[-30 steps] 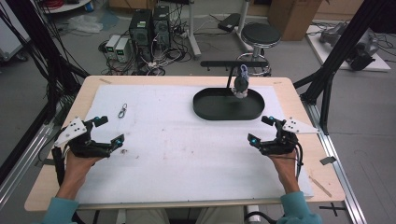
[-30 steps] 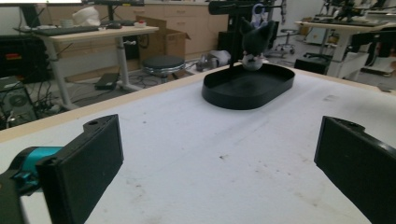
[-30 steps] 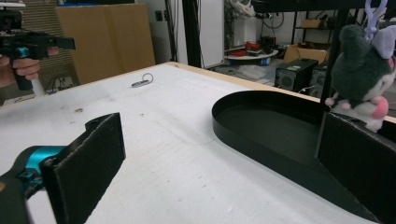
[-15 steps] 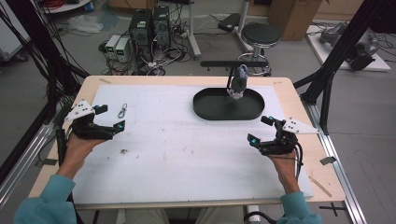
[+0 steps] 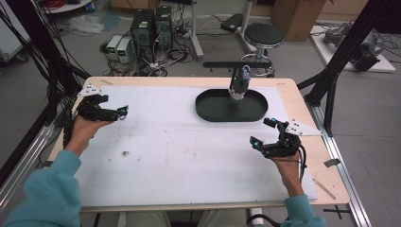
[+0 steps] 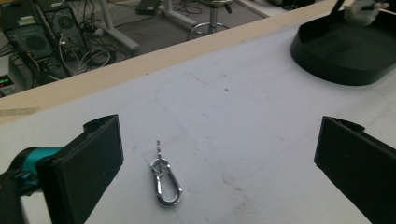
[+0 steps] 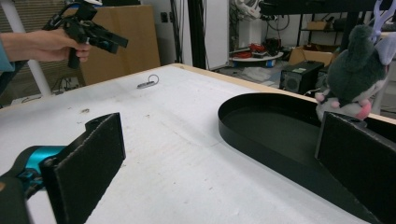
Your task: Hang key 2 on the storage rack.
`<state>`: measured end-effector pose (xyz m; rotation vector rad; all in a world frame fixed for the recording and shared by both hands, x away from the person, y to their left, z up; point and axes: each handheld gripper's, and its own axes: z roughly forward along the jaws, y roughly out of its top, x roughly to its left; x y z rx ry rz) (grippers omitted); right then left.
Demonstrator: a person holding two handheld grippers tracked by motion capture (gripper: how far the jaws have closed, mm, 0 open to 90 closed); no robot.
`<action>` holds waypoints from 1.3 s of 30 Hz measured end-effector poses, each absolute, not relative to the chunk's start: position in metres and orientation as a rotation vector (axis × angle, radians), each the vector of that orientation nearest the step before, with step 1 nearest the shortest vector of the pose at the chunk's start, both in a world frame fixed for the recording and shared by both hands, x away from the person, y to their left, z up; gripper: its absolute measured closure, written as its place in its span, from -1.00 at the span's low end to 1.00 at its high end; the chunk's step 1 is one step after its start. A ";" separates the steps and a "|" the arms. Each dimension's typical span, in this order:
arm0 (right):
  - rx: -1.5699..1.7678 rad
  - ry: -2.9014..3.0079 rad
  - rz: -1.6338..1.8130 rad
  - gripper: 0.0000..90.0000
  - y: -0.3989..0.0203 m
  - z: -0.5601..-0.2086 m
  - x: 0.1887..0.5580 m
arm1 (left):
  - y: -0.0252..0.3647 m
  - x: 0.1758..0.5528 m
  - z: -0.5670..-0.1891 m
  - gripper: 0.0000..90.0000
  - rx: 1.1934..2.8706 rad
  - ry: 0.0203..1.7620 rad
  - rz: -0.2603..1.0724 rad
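Observation:
A small silver carabiner [image 6: 166, 184] lies flat on the white mat, just below and between the wide-apart jaws of my left gripper [image 6: 219, 154]. In the high view that open gripper [image 5: 124, 112] hovers at the far left of the table. A black oval tray [image 5: 203, 111] sits at the far middle, and above it a grey plush toy [image 5: 239, 82] hangs from a black stand arm [image 5: 236, 64]. My right gripper [image 5: 261, 132] rests at the right, open and holding nothing, facing the tray [image 7: 261, 100] and the plush toy [image 7: 355, 74]. The carabiner [image 7: 148, 83] also lies in its view, beneath the left gripper [image 7: 116, 44].
A speck of debris [image 5: 126, 153] lies on the mat at the near left. The wooden table edge [image 5: 302, 109] borders the mat. Beyond the table are computer towers [image 5: 151, 23], a stool [image 5: 264, 35] and black frame posts [image 5: 331, 80].
My left gripper has moved away from the person toward the far left and now hangs over the carabiner. The right gripper has stayed put.

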<state>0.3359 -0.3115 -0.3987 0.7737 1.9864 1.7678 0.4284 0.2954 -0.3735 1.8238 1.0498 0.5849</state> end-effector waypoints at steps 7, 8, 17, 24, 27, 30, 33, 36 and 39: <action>0.789 1.997 1.773 -0.99 -0.309 -0.400 0.336 | 0.291 0.453 -0.378 -0.96 1.873 1.108 0.563; 0.777 1.993 1.770 -0.99 -0.309 -0.400 0.337 | 0.291 0.456 -0.378 -0.96 1.878 1.115 0.564; 0.787 1.978 1.771 -0.99 -0.311 -0.400 0.337 | 0.285 0.482 -0.375 -0.96 1.956 1.177 0.577; 0.795 1.979 1.771 -0.99 -0.313 -0.399 0.336 | 0.284 0.494 -0.384 -0.93 2.014 1.208 0.569; 0.792 1.976 1.773 -0.99 -0.313 -0.400 0.337 | 0.285 0.497 -0.390 -0.93 2.030 1.230 0.557; 0.801 1.979 1.778 -0.99 -0.312 -0.400 0.337 | 0.285 0.499 -0.394 -0.93 2.027 1.249 0.526; 0.793 1.983 1.777 -0.99 -0.311 -0.400 0.337 | 0.285 0.500 -0.397 -0.93 2.045 1.266 0.524; 0.797 1.981 1.780 -0.99 -0.312 -0.400 0.337 | 0.285 0.502 -0.401 -0.92 2.063 1.287 0.522; 0.794 1.974 1.782 -0.99 -0.313 -0.399 0.337 | 0.284 0.502 -0.403 -0.50 2.088 1.311 0.524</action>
